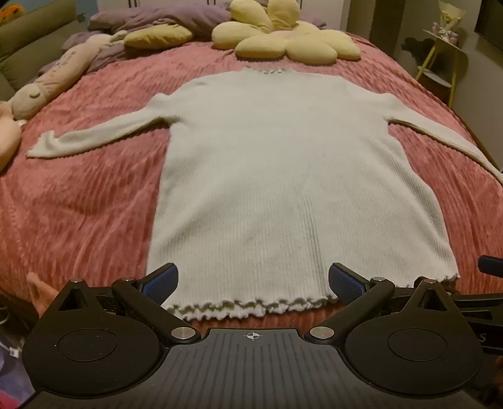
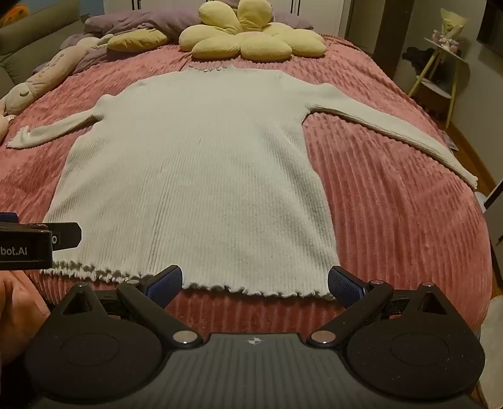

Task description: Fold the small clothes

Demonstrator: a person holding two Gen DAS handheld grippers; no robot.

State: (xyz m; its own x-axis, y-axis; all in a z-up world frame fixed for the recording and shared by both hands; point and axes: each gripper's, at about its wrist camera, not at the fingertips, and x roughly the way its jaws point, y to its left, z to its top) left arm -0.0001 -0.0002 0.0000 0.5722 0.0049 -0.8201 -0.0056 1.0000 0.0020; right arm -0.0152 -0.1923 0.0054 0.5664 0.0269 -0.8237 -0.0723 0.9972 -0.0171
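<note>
A white ribbed long-sleeved sweater [image 1: 276, 176] [image 2: 201, 176] lies flat on the pink ribbed bedspread [image 1: 81, 214] [image 2: 396, 226], collar at the far end, both sleeves spread out sideways. Its frilled hem is nearest me. My left gripper [image 1: 253, 281] hovers over the hem's left half, jaws wide open, nothing between them. My right gripper [image 2: 254, 283] hovers over the hem's right half, also wide open and empty. The left gripper's body [image 2: 28, 243] shows at the left edge of the right wrist view.
A yellow flower-shaped cushion [image 1: 283, 37] [image 2: 248, 37] lies just beyond the collar. A long plush toy [image 1: 50, 85] and purple bedding [image 1: 157, 19] sit at the far left. A small side table [image 1: 443, 59] stands off the bed's right side.
</note>
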